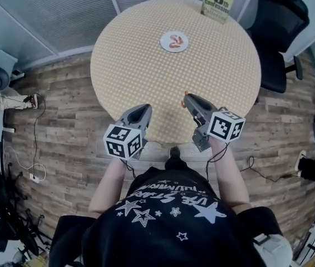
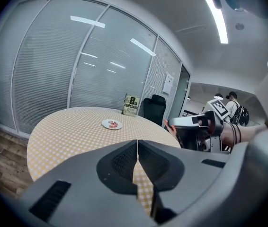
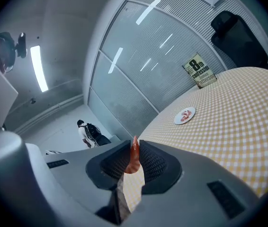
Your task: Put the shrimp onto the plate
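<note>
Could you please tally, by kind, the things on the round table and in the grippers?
Round white plate: 1
Orange-red shrimp: 3, one held by the right gripper, seemingly two on the plate
Upright green-and-cream book: 1
Total: 5

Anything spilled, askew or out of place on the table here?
Nothing stands out. The plate lies flat on the table with shrimp on it. The book stands upright at the far edge. The right gripper is shut on another shrimp. The left gripper is shut and empty.
</note>
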Available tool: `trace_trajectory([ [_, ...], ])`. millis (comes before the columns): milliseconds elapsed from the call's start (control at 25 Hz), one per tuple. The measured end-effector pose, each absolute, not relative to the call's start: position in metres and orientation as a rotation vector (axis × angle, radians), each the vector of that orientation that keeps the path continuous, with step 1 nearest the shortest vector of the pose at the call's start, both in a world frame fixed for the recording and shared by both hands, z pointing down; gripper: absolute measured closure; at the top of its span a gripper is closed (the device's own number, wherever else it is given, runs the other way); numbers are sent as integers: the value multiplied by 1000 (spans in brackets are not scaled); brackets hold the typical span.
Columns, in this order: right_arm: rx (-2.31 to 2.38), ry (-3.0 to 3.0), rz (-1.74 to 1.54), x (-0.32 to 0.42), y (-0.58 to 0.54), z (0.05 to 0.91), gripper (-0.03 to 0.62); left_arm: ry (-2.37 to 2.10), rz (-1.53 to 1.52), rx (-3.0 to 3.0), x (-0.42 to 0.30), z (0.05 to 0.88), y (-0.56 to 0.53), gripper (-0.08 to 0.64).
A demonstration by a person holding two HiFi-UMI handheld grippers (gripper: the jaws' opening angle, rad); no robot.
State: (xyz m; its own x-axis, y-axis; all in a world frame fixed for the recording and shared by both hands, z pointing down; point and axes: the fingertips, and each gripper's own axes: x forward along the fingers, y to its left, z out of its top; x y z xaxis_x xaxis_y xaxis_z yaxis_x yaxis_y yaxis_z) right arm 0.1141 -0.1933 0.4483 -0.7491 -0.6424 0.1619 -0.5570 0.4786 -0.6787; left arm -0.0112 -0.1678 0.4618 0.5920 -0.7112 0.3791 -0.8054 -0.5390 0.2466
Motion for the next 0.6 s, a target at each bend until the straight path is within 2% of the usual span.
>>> trace_trajectory([
  [600, -912, 2660, -1170, 110, -251, 457, 526, -1428, 330, 2328, -36, 454, -208, 548],
])
